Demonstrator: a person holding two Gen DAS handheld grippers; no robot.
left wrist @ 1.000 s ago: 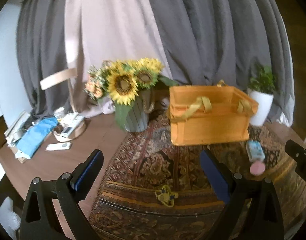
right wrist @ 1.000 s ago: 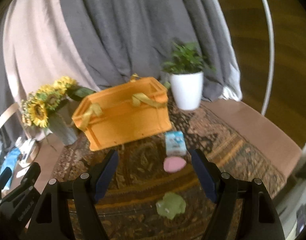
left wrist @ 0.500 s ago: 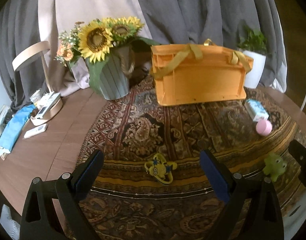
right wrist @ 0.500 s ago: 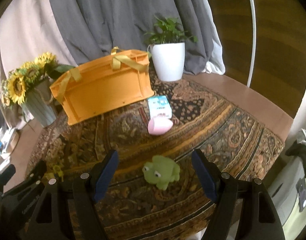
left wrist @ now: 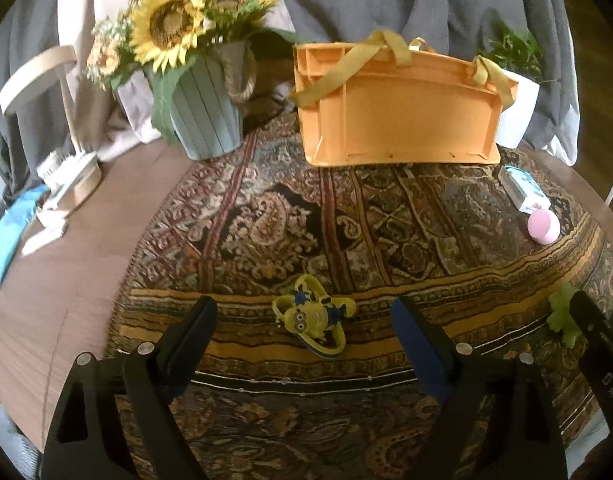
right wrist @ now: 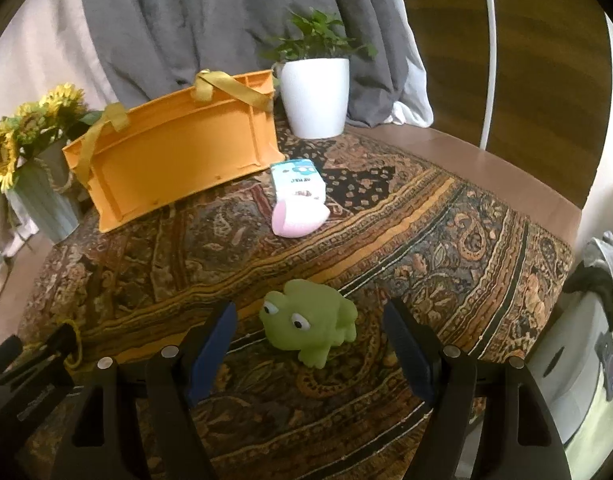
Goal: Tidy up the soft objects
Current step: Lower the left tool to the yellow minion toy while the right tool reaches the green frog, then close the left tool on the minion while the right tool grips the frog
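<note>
On the patterned cloth (left wrist: pixel 266 216) covering the bench, a yellow minion toy (left wrist: pixel 309 316) lies near the front, between the left tongs (left wrist: pixel 304 320), whose jaws are closing but touch nothing. At the far side stands an orange crate (left wrist: pixel 398 116) with yellow straps. Further right, a green frog toy (right wrist: pixel 310 322) sits between the right tongs (right wrist: pixel 309 330), which stand apart, clear of it. Beyond it lie a pink sponge (right wrist: pixel 300 220) and a small packet (right wrist: pixel 296 178).
</note>
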